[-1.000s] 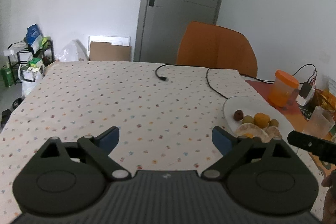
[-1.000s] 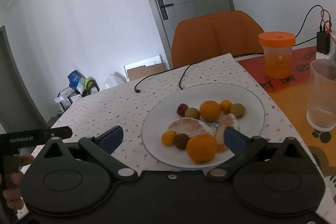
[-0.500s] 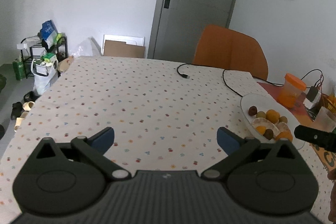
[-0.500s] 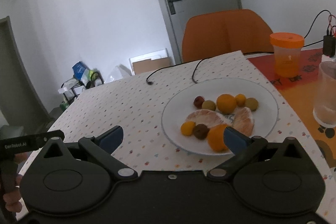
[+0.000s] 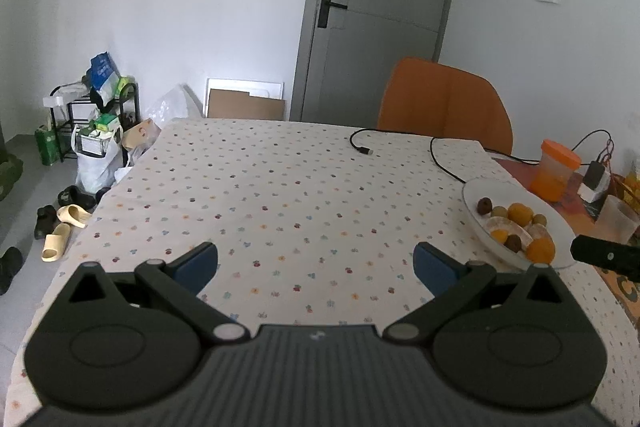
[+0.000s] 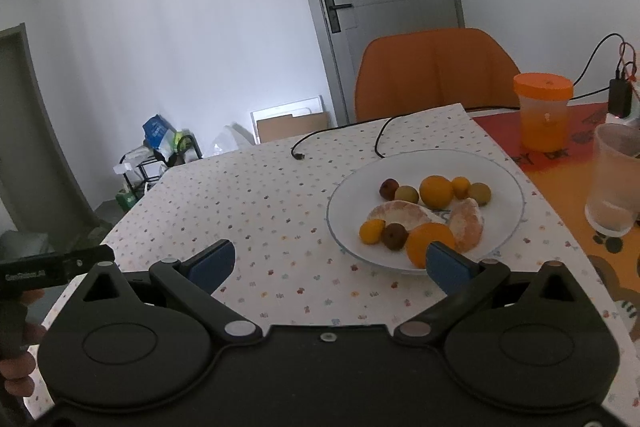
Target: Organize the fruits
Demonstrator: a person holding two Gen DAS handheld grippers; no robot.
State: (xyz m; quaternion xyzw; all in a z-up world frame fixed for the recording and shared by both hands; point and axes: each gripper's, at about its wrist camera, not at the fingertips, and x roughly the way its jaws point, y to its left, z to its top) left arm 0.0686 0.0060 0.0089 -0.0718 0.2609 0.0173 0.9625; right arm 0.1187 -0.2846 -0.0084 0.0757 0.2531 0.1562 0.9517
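Note:
A white plate (image 6: 508, 183) on the dotted tablecloth holds several fruits: an orange (image 6: 430, 242), a second orange (image 6: 436, 191), peeled citrus pieces (image 6: 394, 213), small yellow, green and brown fruits. In the left wrist view the same plate (image 5: 482, 187) lies far right. My right gripper (image 6: 328, 265) is open above the cloth, its right finger just in front of the plate's near rim. My left gripper (image 5: 316, 265) is open over bare cloth, left of the plate, holding nothing.
An orange-lidded jar (image 6: 543, 117) and a clear plastic cup (image 6: 614, 179) stand right of the plate on an orange mat. A black cable (image 5: 400, 143) lies across the far cloth. An orange chair (image 5: 444, 103) stands behind the table. Shoes and bags sit on the floor left.
Both grippers have pulled back and risen, so the table and plate look farther away. The plate has shifted right in the right wrist view. Both jaws stay open.

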